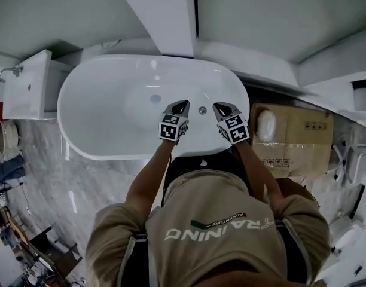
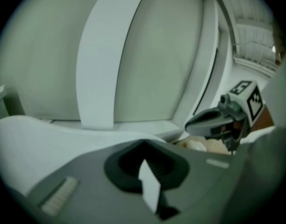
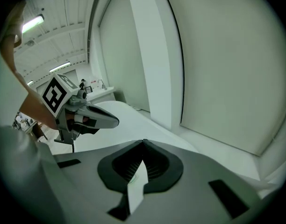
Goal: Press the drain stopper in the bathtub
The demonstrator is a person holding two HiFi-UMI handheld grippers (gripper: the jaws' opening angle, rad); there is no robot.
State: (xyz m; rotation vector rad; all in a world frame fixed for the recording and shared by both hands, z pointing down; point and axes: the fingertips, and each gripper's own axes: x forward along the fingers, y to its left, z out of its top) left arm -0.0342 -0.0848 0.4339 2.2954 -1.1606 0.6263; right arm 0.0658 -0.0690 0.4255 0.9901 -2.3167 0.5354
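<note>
A white oval bathtub stands in front of me in the head view. Its round drain stopper lies in the tub floor, and a small metal knob sits on the near wall. Both grippers hover above the near rim, tilted upward. My left gripper is right of the stopper and well apart from it, shut with nothing in it. My right gripper is shut and empty too. In the left gripper view the jaws meet at a point, with the right gripper beside them. The right gripper view shows shut jaws and the left gripper.
A white pillar rises behind the tub's far rim. A cardboard box with a white round object on it stands right of the tub. A white cabinet is at the left. Marble floor surrounds the tub.
</note>
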